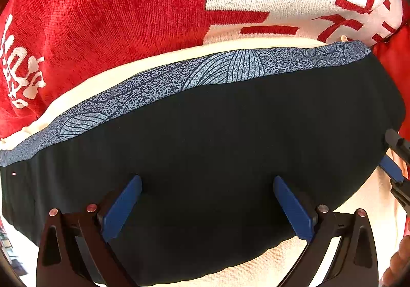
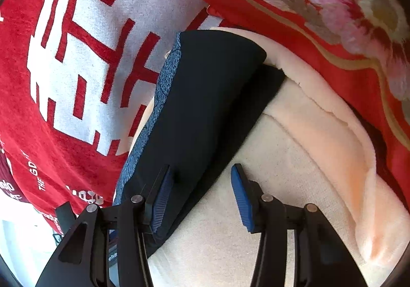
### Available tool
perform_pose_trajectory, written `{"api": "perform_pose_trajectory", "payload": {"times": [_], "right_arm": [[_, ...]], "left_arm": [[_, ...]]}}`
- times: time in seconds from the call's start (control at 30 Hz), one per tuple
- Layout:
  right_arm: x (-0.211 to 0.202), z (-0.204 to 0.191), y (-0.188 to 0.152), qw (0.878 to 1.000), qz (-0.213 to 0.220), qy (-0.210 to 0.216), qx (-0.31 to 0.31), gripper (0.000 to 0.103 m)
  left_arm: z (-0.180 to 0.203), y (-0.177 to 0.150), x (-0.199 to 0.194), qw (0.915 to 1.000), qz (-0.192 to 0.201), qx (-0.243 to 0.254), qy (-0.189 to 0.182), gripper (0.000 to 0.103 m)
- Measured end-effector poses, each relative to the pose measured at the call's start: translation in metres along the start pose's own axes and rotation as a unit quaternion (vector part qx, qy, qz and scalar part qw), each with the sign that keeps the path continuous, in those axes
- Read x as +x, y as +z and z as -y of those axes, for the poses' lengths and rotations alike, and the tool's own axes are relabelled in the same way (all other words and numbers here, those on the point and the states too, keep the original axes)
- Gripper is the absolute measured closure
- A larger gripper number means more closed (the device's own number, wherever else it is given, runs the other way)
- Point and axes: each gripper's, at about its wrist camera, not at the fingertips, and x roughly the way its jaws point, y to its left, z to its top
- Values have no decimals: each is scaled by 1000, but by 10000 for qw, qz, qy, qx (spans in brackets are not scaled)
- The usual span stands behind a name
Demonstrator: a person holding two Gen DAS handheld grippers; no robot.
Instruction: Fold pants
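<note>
The dark navy pants [image 1: 217, 133] lie folded into a compact stack on a cream fleece blanket [image 1: 115, 74]. A blue leaf-patterned band [image 1: 179, 79] runs along their far edge. My left gripper [image 1: 207, 199] is open, hovering just above the middle of the stack with nothing between its blue pads. In the right wrist view the folded pants [image 2: 205, 97] show as a narrow block. My right gripper [image 2: 202, 194] is open at the stack's near end, its left pad [image 2: 161, 199] over the fabric, its right pad [image 2: 241, 199] over the cream blanket [image 2: 294, 158]. The right gripper also shows at the left view's edge [image 1: 394, 158].
A red towel with white lettering [image 1: 128, 5] lies beyond the pants, also seen in the right wrist view [image 2: 77, 69]. A red quilt with embroidered pink flowers [image 2: 333, 5] is bunched at the right. The cream blanket's thick folded edge [image 2: 346, 133] rises beside the pants.
</note>
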Motion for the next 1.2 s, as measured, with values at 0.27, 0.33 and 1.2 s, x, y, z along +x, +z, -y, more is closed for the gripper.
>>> {"api": "perform_pose_trajectory", "payload": {"times": [0.27,0.33,1.2], "right_arm": [[6,-4,8,9998,171,66,12,50],[6,-7,10,9997,241,90,-59,50],[-12,-100,4,9826,29,76,-1858,88]], "left_arm": [[8,7,-1,9995,-193,110,234,0],[14,9,-4,9990,-237,188,336,0],[20,10,-10,9980,378,63,-499,35]]}}
